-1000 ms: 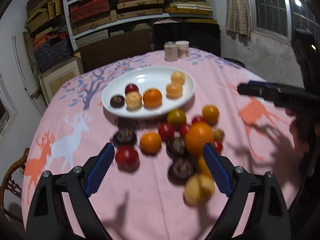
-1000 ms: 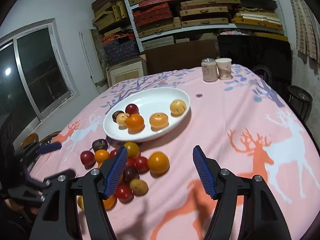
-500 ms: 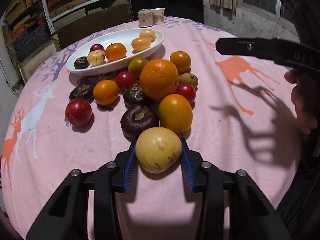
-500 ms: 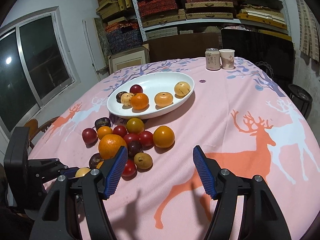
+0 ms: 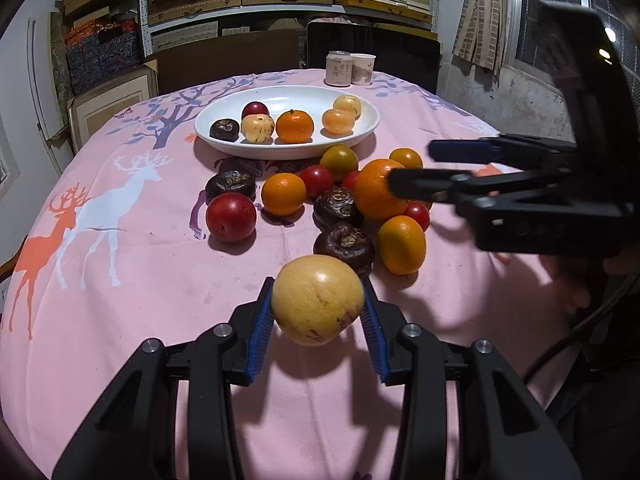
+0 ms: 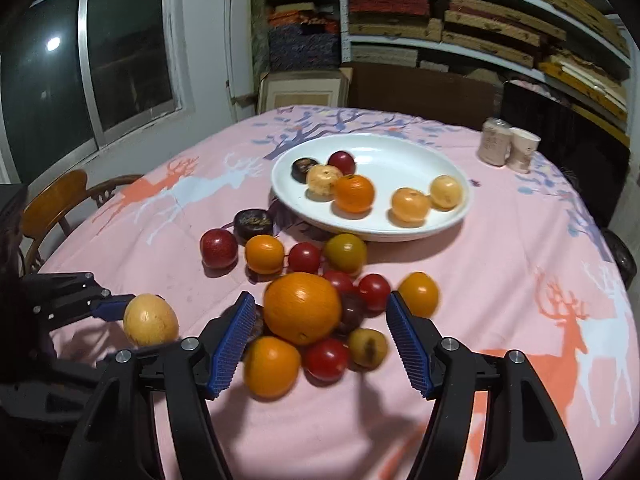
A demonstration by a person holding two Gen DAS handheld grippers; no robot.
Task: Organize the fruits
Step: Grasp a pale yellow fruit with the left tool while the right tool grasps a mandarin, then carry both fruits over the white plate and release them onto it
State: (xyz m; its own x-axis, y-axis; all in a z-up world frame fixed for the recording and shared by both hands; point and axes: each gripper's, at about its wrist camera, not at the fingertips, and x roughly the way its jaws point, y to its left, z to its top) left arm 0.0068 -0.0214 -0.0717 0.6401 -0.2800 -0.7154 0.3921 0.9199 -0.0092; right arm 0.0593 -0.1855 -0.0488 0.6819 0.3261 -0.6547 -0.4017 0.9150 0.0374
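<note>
Not much to read here, honestly. The only print I can spot is on the can (image 5: 338, 68) and the paper cup (image 5: 363, 69) standing side by side at the far end of the table, way beyond the left gripper's (image 5: 318, 322) fingertips. Both carry dark characters, maybe Chinese, but they're too small to make out. From the right gripper's camera they're just blurry.

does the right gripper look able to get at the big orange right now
Probably yes: the right gripper is open and empty, with the big orange between its fingers. Smaller fruit crowd the orange, so it may nudge them.
</note>
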